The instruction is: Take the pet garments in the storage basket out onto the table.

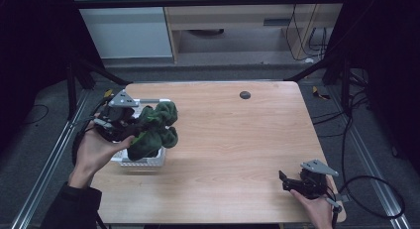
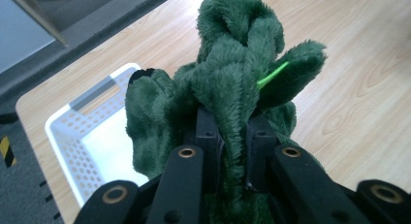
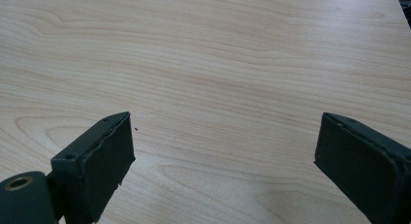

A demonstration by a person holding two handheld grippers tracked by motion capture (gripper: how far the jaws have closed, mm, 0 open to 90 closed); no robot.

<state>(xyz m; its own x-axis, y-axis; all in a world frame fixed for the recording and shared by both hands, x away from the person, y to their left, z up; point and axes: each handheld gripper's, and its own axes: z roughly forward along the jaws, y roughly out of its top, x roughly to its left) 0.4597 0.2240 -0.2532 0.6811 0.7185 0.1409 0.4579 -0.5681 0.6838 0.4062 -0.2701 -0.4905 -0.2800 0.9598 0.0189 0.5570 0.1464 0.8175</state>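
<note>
A dark green plush toy (image 1: 157, 128) hangs above a white perforated basket (image 1: 143, 161) at the table's left side. My left gripper (image 1: 132, 124) is shut on the plush. In the left gripper view the jaws pinch a fold of the green plush toy (image 2: 237, 83), and a thin bright green tag sticks out of it. The white basket (image 2: 77, 136) lies below and to the left there, its inside bare. My right gripper (image 1: 287, 182) rests near the table's front right corner, open. In the right gripper view the right gripper (image 3: 223, 156) has its jaws wide apart over bare wood.
The wooden table (image 1: 233, 140) has a small black round spot (image 1: 244, 94) near its far edge. Cables (image 1: 366, 184) trail on the floor at the right. Black frame legs (image 1: 79, 75) stand at the table's far corners.
</note>
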